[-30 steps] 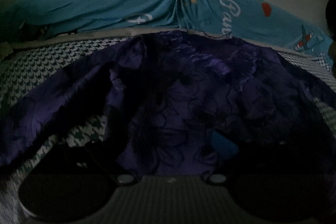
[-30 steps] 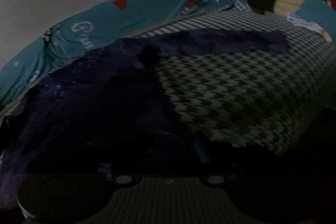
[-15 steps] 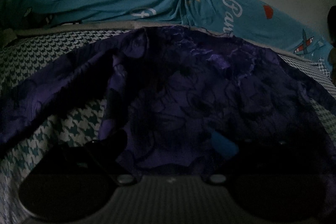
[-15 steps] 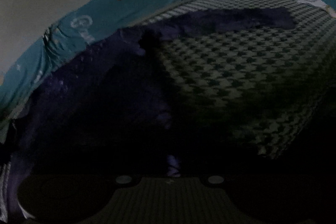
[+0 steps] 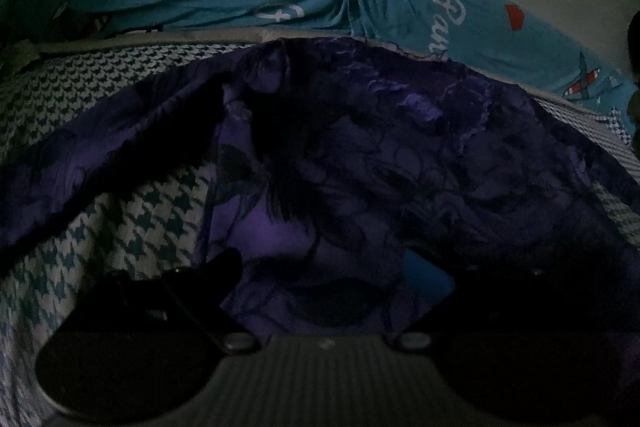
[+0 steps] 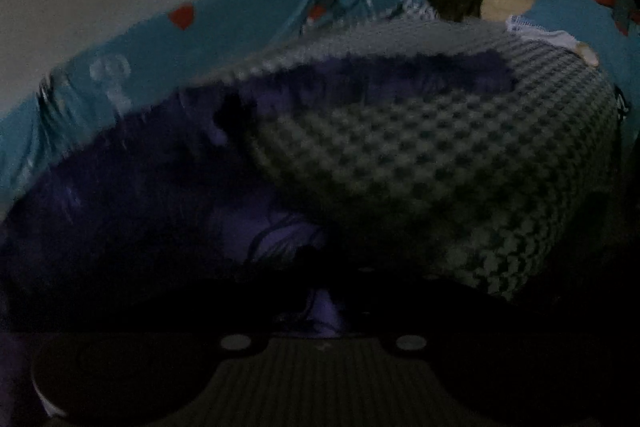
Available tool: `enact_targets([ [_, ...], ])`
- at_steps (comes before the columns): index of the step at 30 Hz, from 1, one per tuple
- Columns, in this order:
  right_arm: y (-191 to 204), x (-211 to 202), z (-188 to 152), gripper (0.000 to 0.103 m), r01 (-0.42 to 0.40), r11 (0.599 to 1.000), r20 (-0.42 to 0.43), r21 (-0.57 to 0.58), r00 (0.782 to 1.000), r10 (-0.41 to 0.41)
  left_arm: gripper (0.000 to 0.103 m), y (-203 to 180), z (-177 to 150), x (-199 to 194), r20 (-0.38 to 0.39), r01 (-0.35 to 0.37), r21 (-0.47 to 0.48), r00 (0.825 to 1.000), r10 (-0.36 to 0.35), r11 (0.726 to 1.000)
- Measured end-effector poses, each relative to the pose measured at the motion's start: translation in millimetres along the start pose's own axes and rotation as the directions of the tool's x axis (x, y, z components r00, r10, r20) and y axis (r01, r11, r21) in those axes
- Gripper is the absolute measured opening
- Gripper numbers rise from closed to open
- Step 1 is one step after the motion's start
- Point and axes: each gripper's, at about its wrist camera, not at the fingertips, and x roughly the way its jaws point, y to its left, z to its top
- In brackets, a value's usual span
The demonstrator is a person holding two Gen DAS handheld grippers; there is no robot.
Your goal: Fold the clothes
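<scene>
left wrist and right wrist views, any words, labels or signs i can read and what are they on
"Pau": white cursive on the teal printed sheet, cut off by the purple floral garment.
Right wrist view: the same white lettering is too blurred to read.
No other text shows.

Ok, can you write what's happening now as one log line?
left gripper: open, over purple garment | right gripper: jaws opening, purple garment between them | surface: houndstooth cover
</scene>
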Motion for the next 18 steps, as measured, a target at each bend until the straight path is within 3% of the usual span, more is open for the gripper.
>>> enact_targets([
  [3, 7.3, -12.7, 1.3, 0.018, -0.017, 0.999, 0.062, -0.04, 0.998, 0.019, 0.092, -4.3, -5.5, -7.9, 0.009, 0.009, 0.01, 1.0, -0.01, 1.0],
  [11, 18.1, -36.0, -0.3, 0.023, -0.08, 0.993, 0.098, -0.092, 0.991, 0.089, 0.093, -18.0, -25.5, -31.6, 0.028, 0.052, 0.031, 0.998, -0.053, 0.998],
  [15, 24.0, -35.5, -13.9, 0.023, -0.196, 0.973, -0.025, -0.119, 0.981, 0.194, 0.094, -21.0, -33.0, -39.7, 0.025, 0.075, 0.033, 0.997, -0.076, 0.997],
  [18, 34.6, -40.3, -27.9, 0.023, -0.276, 0.948, -0.099, -0.157, 0.96, 0.263, 0.094, -23.5, -38.0, -43.9, 0.02, 0.086, 0.036, 0.996, -0.087, 0.996],
])
